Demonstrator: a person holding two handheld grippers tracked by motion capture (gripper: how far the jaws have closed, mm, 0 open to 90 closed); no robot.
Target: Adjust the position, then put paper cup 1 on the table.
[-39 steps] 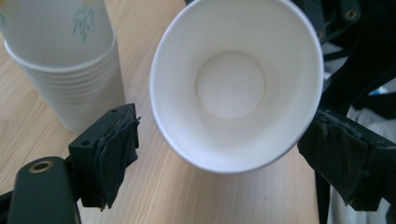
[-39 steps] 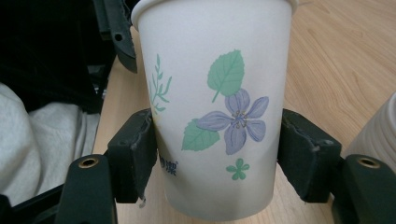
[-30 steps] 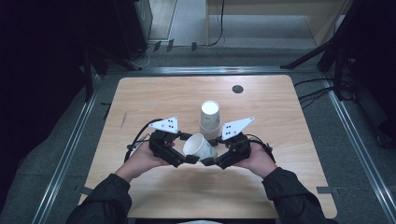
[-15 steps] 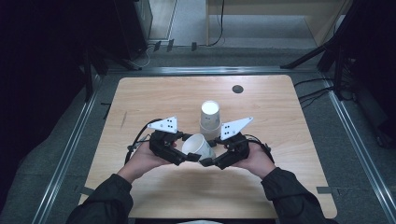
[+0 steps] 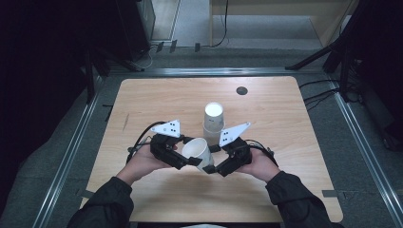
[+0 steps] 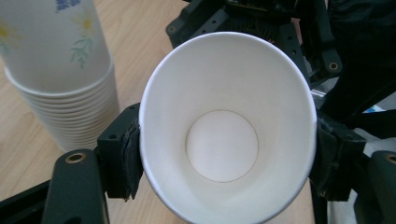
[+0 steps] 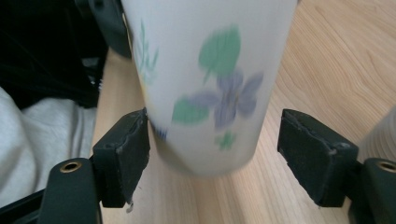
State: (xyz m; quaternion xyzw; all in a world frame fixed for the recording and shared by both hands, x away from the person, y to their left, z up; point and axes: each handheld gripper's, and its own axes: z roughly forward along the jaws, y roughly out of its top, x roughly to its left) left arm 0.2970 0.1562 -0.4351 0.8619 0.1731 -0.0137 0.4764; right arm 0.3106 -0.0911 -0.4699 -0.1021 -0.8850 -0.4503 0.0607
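Note:
A single white paper cup [image 5: 196, 150] with a flower print hangs tilted just above the wooden table, between both grippers. In the left gripper view its open mouth [image 6: 222, 144] faces the camera, and my left gripper [image 6: 229, 158] is shut on the rim, squeezing it into an oval. My right gripper [image 7: 219, 156] is open around the cup's lower body [image 7: 210, 70]: one pad touches the wall and the other stands clear of it. In the high view, the left gripper [image 5: 190, 160] and the right gripper [image 5: 211, 167] meet at the cup. An upside-down stack of cups [image 5: 213, 121] [image 6: 60, 84] stands just behind.
The light wooden table [image 5: 285, 109] has a small dark round hole [image 5: 242, 90] near its far edge. Metal rails [image 5: 71, 152] run along both sides, with cables on the floor at the right. The person's sleeves come in over the near edge.
Both hands and the cup have stayed almost still, with only a slight shift of the cup between the grippers.

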